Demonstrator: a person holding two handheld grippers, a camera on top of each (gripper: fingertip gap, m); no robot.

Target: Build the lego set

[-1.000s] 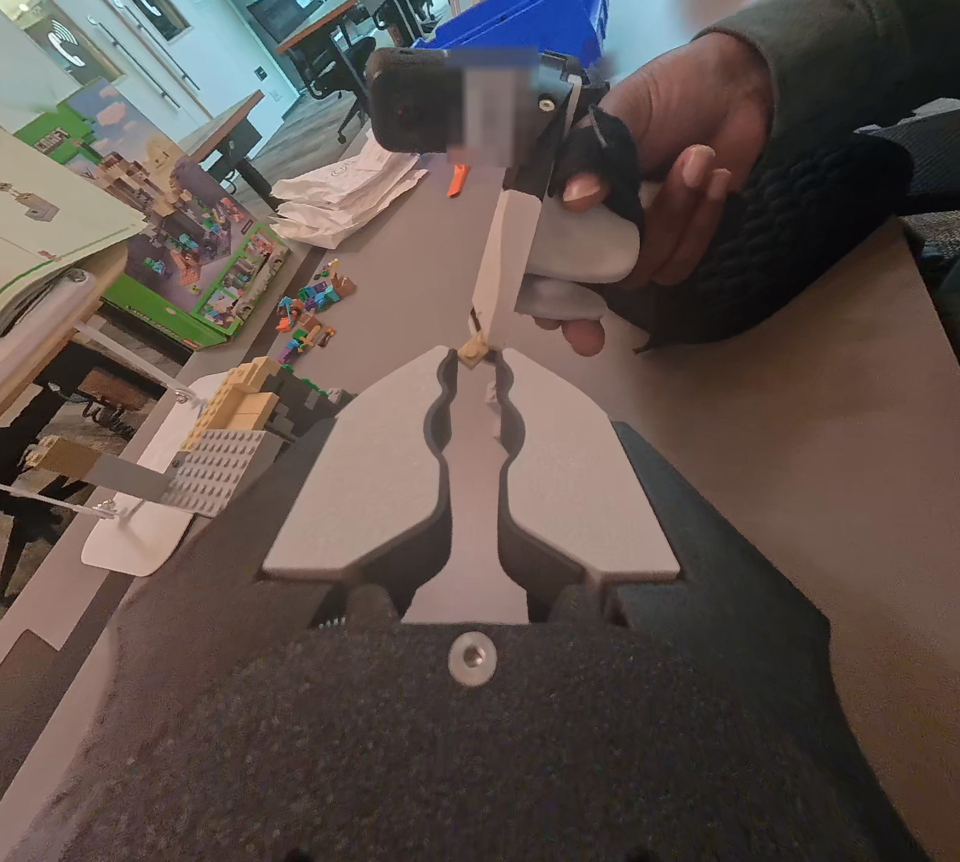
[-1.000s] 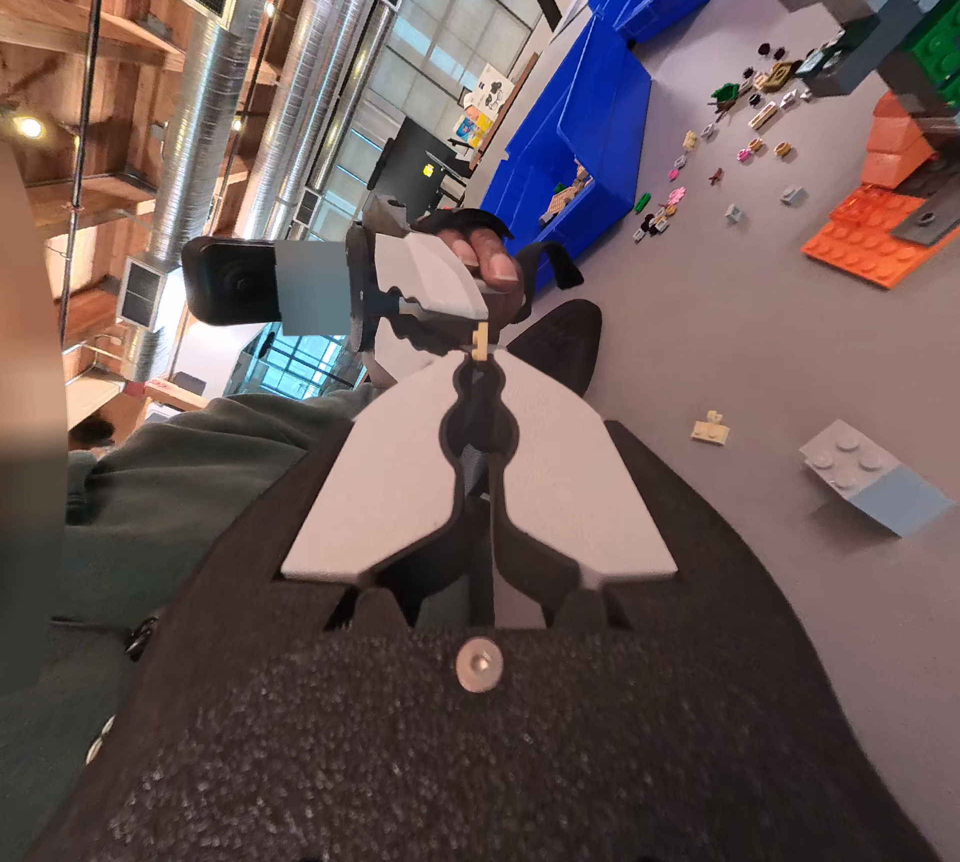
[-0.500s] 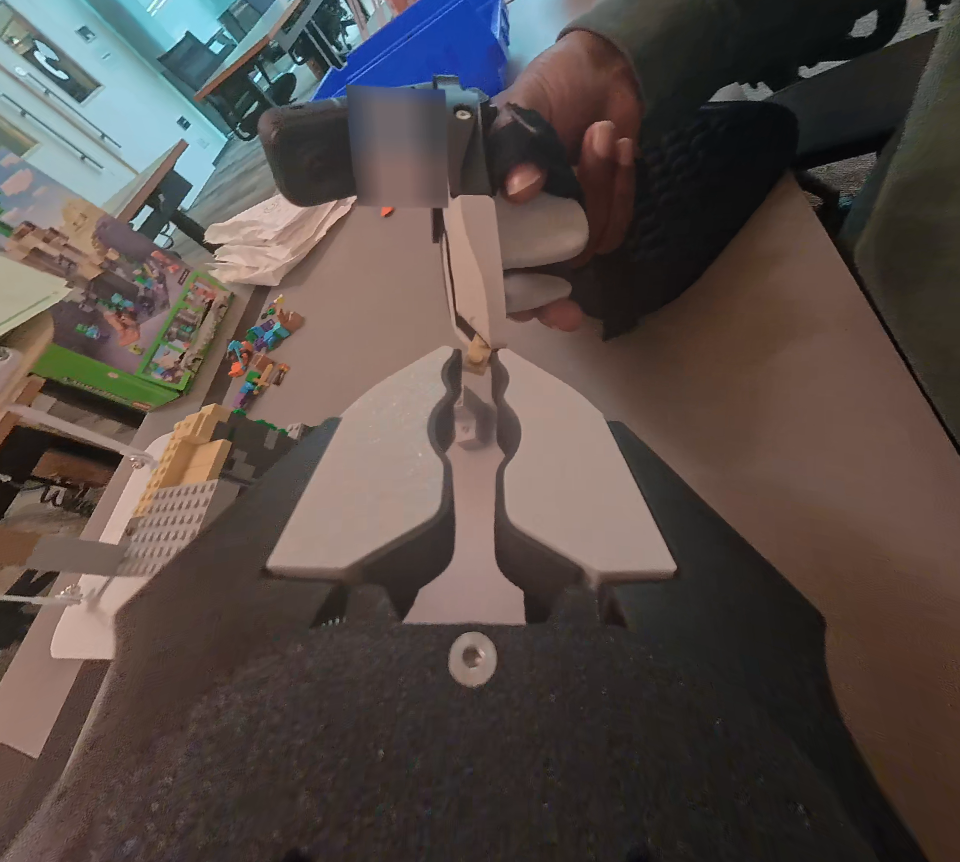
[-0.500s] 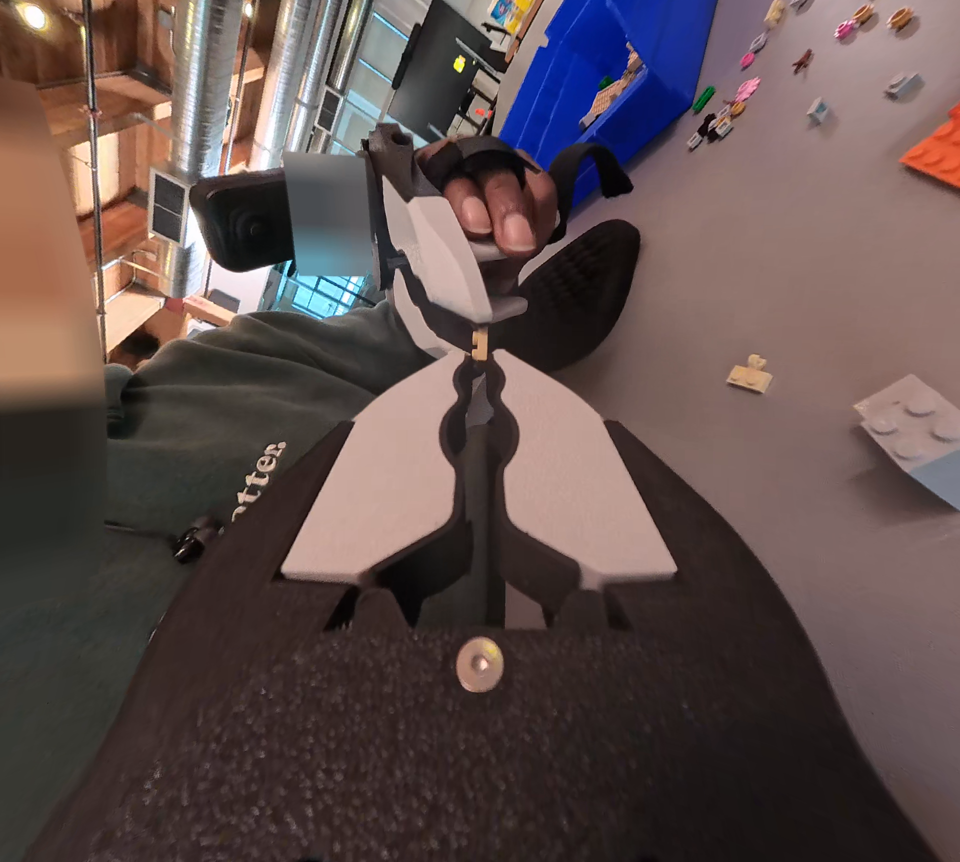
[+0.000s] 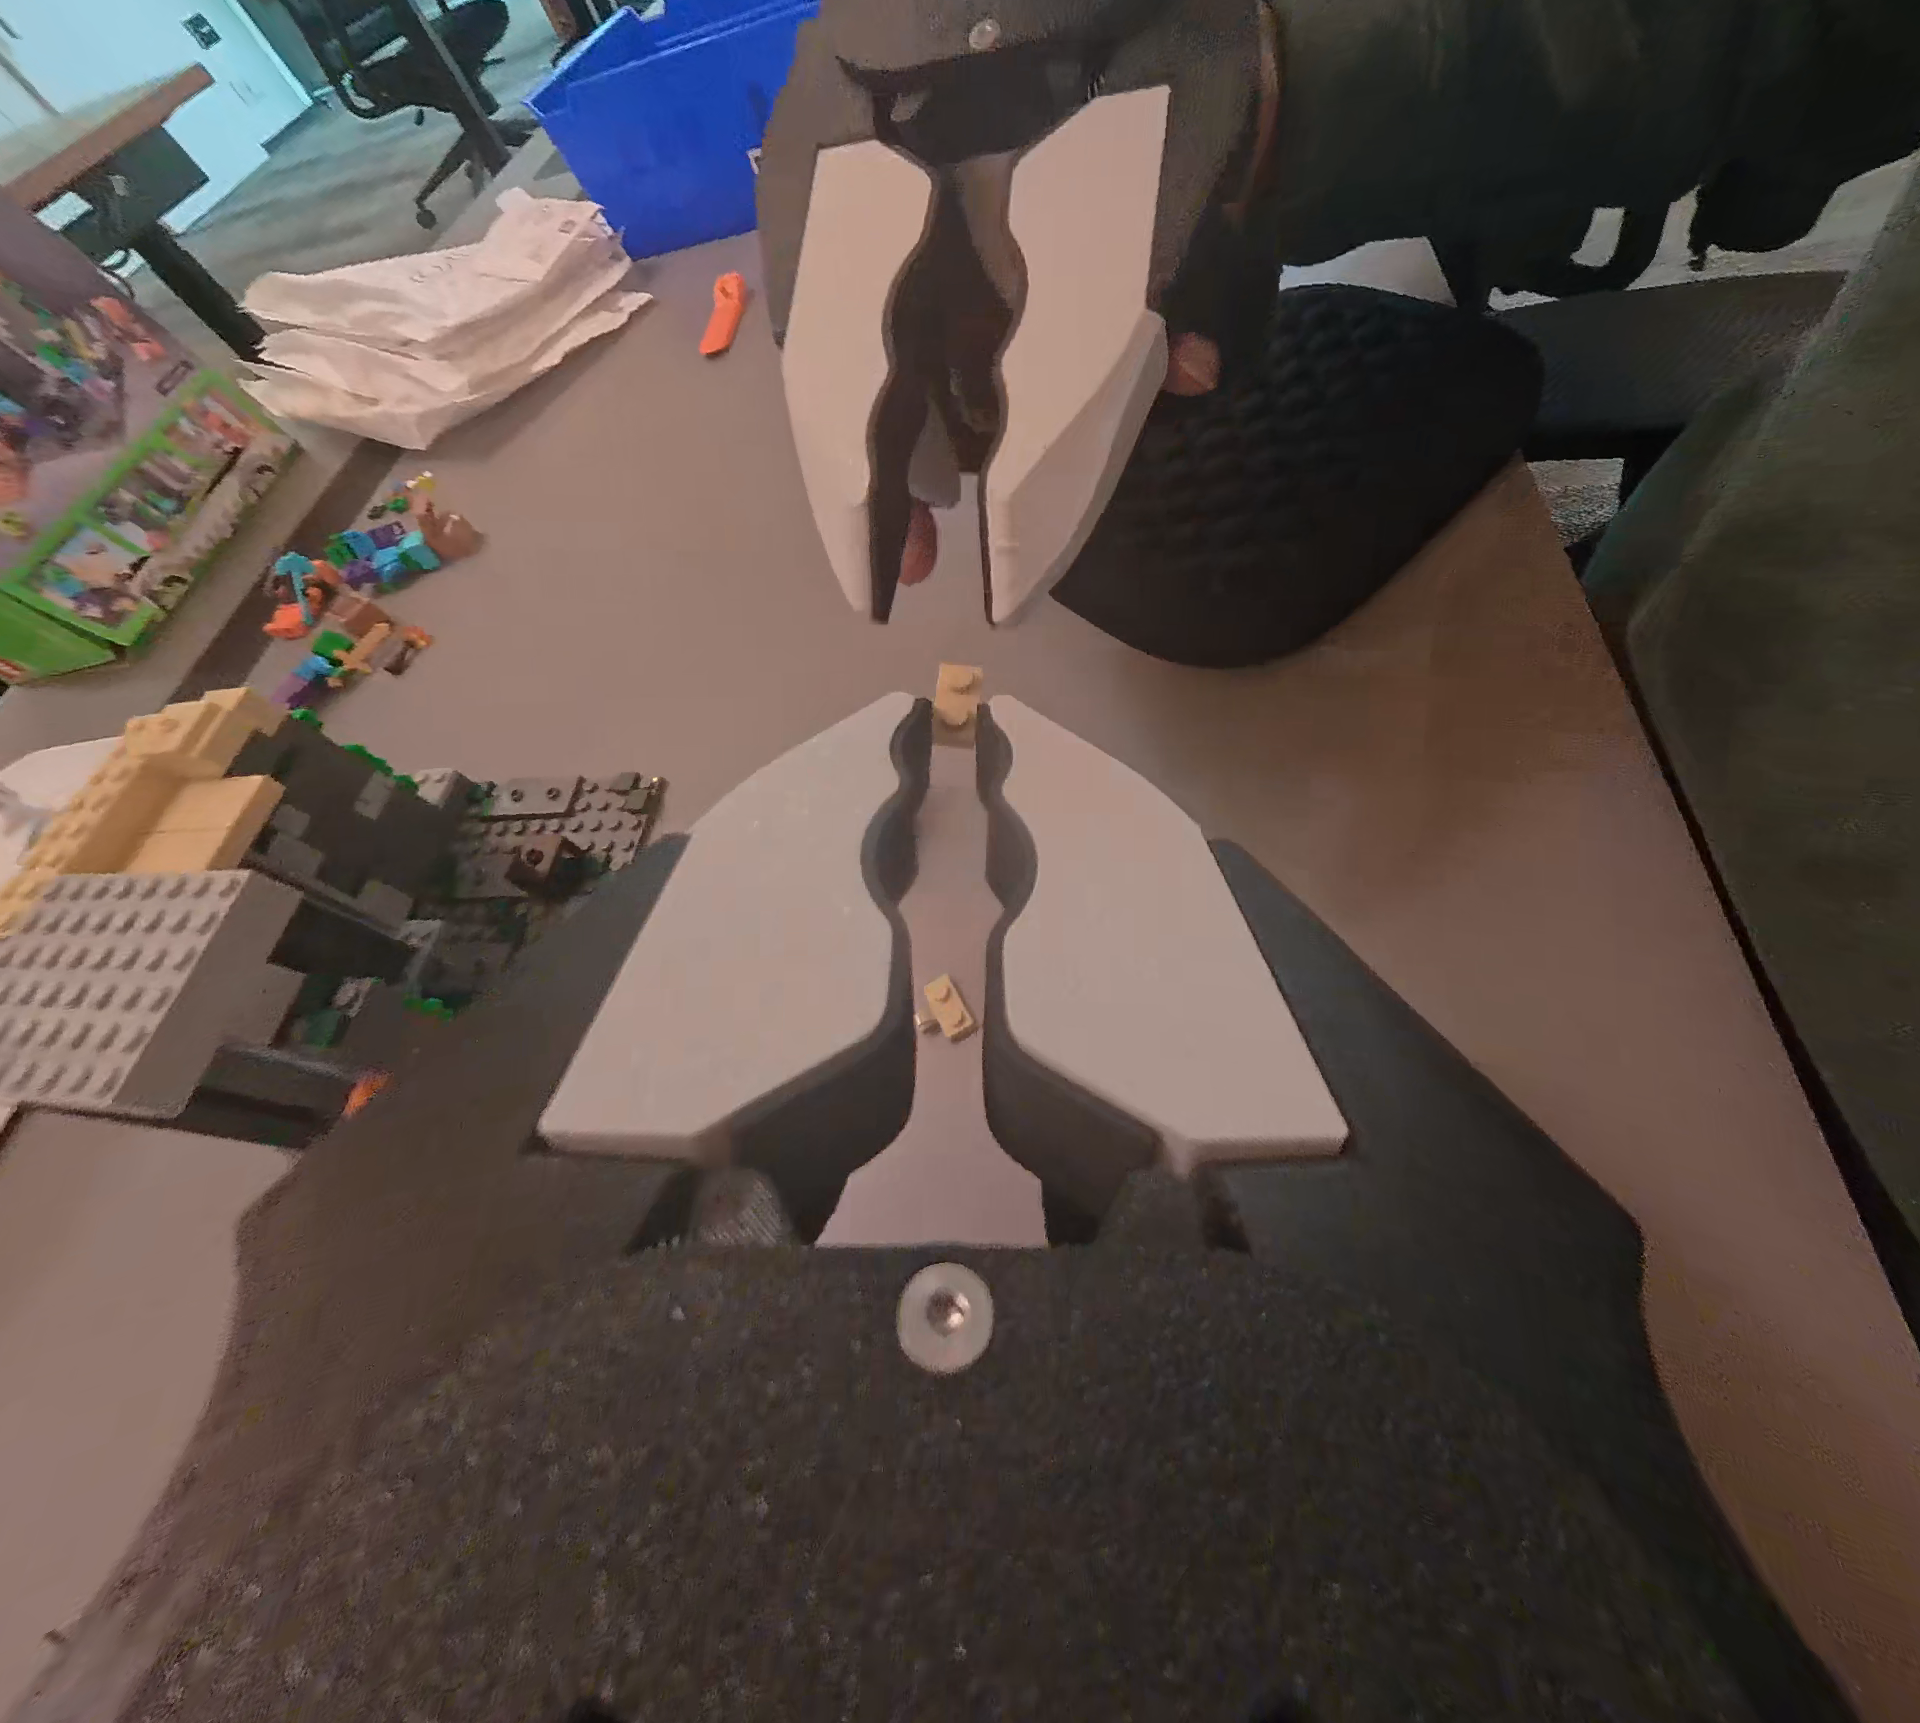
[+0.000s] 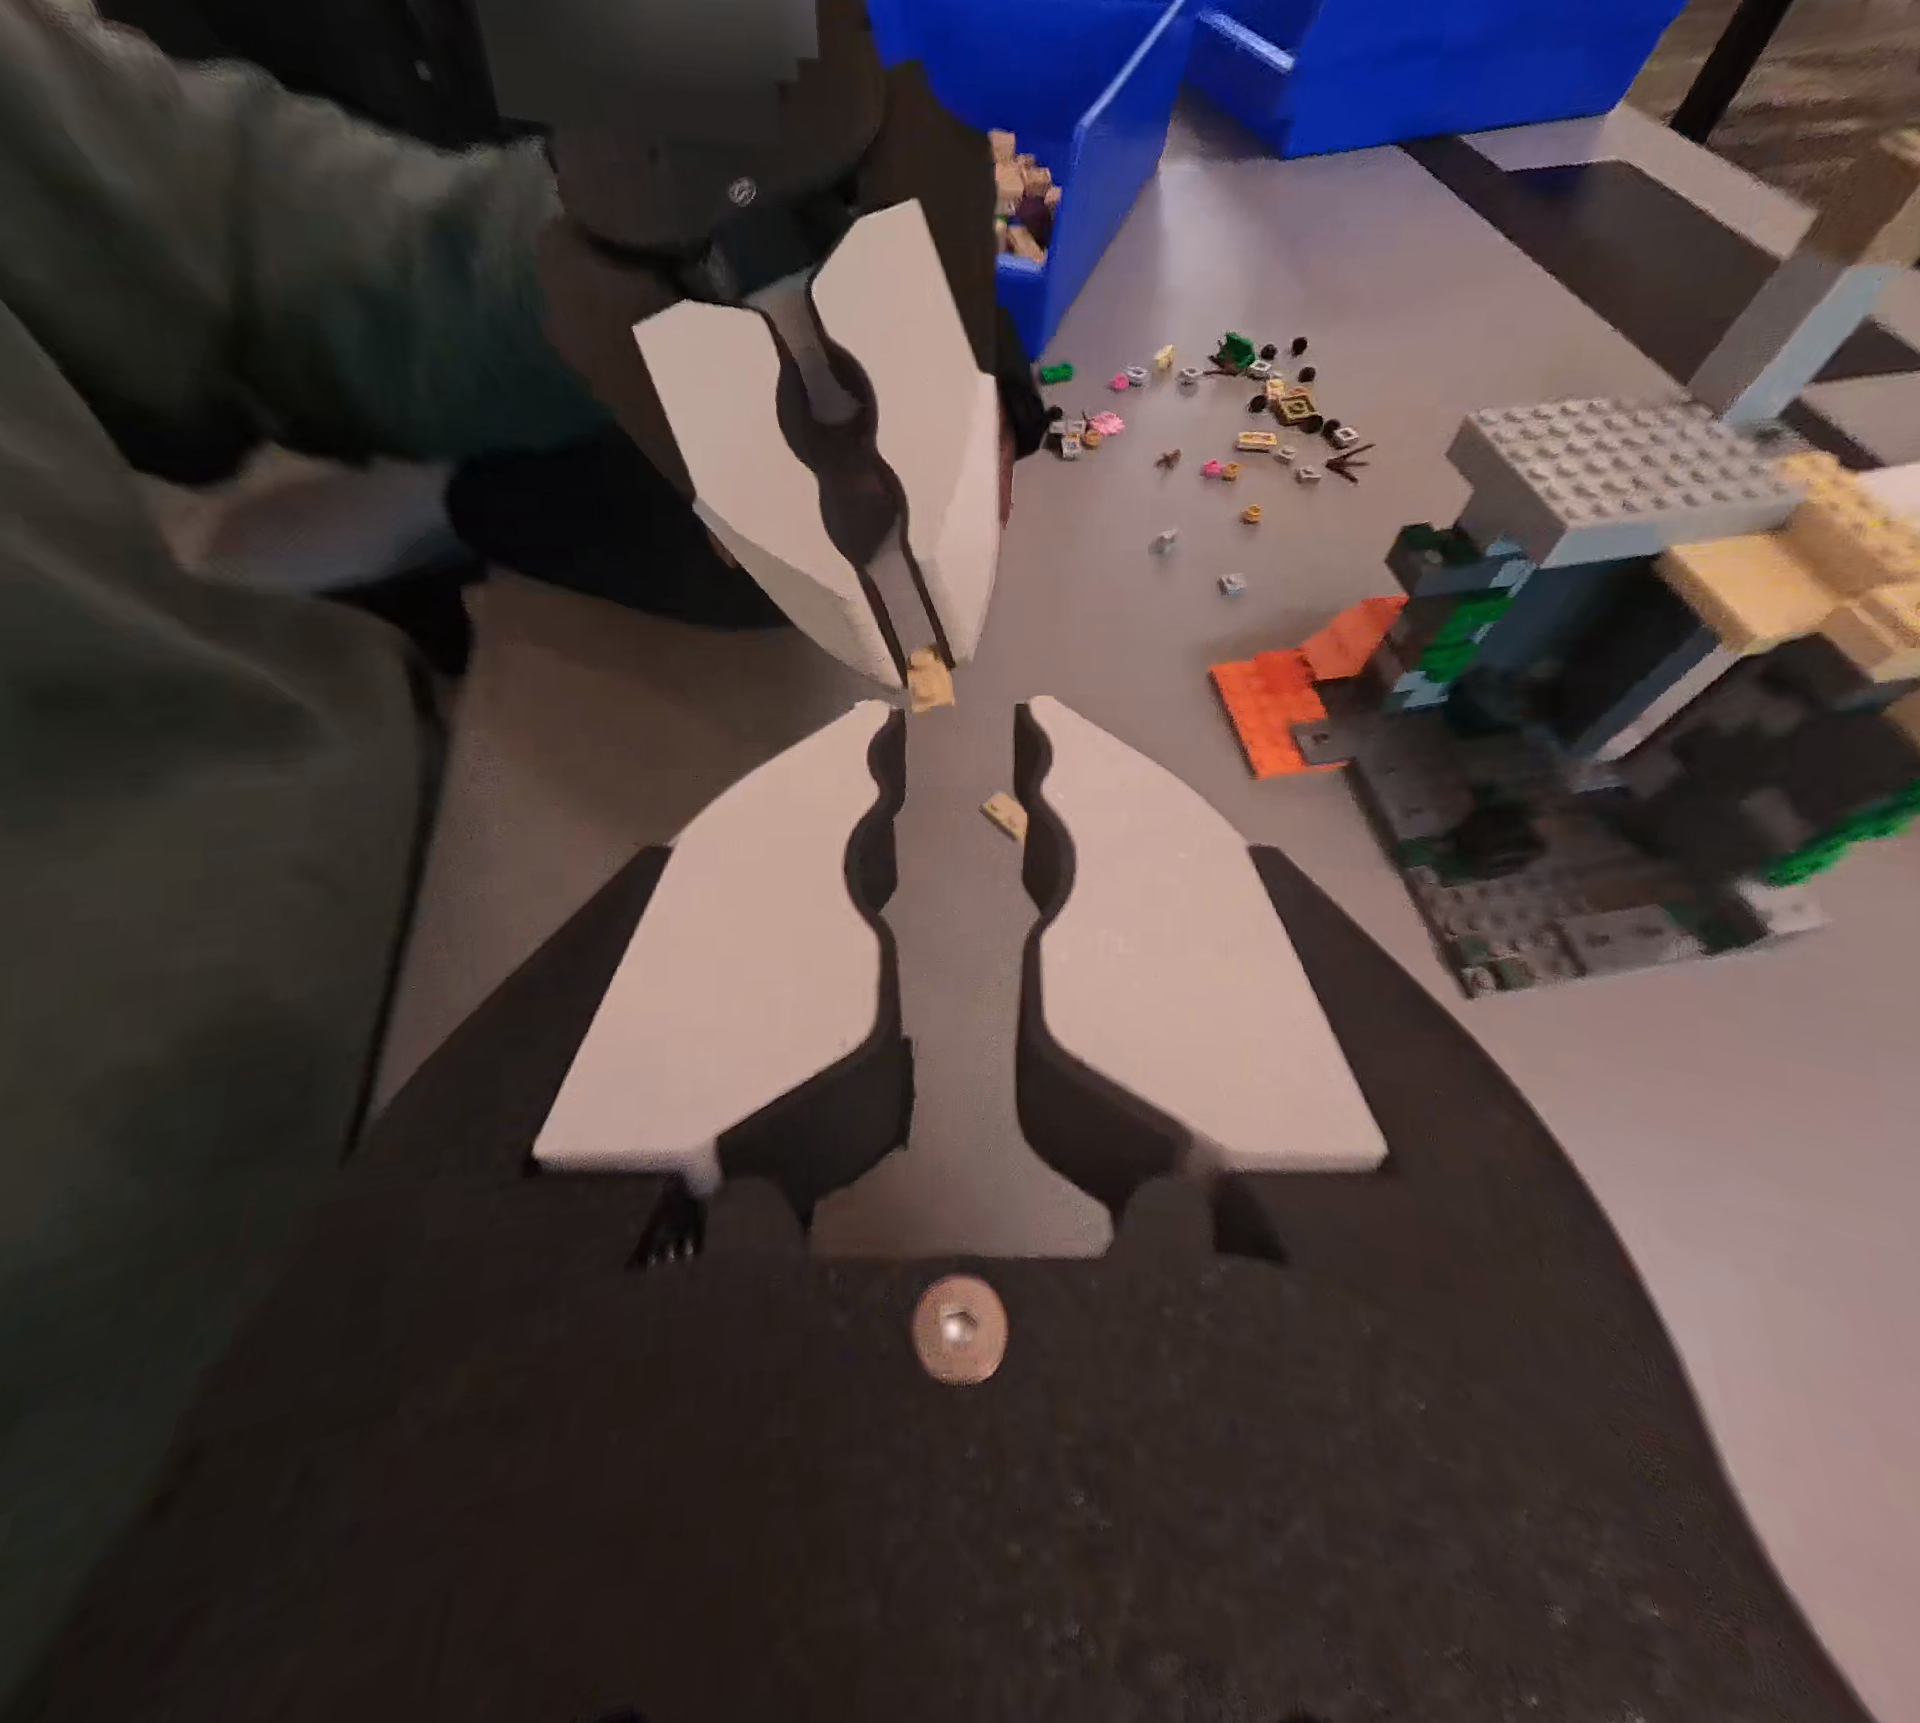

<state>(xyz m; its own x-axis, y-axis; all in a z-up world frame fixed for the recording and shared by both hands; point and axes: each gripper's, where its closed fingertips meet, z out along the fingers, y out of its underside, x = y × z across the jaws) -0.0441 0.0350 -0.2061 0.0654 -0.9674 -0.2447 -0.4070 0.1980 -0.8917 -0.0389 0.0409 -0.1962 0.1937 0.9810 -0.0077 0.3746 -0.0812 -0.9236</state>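
My left gripper (image 5: 951, 709) is shut on a small tan brick plate (image 5: 956, 699), pinched at the very fingertips above the grey table (image 5: 1299, 842). The right wrist view shows the same plate (image 6: 928, 681) between the left gripper's (image 6: 925, 665) tips. My right gripper (image 6: 956, 715) is open and empty, its tips just short of that plate. In the left wrist view the right gripper (image 5: 935, 615) faces mine with a clear gap between its fingers. A second tan plate (image 5: 948, 1008) lies on the table below; it also shows in the right wrist view (image 6: 1006, 813).
A grey, tan and green brick build (image 6: 1621, 686) stands at the right, also seen at the left (image 5: 208, 842). Small loose pieces (image 6: 1236, 426), blue bins (image 6: 1039, 42), white paper bags (image 5: 436, 323), an orange tool (image 5: 722, 312), a black textured pad (image 5: 1299, 478).
Both grippers pinched the tan plate tip to tip before. My right gripper has opened and let it go; the left keeps it. The two have drawn slightly apart and both views swung down toward the table.
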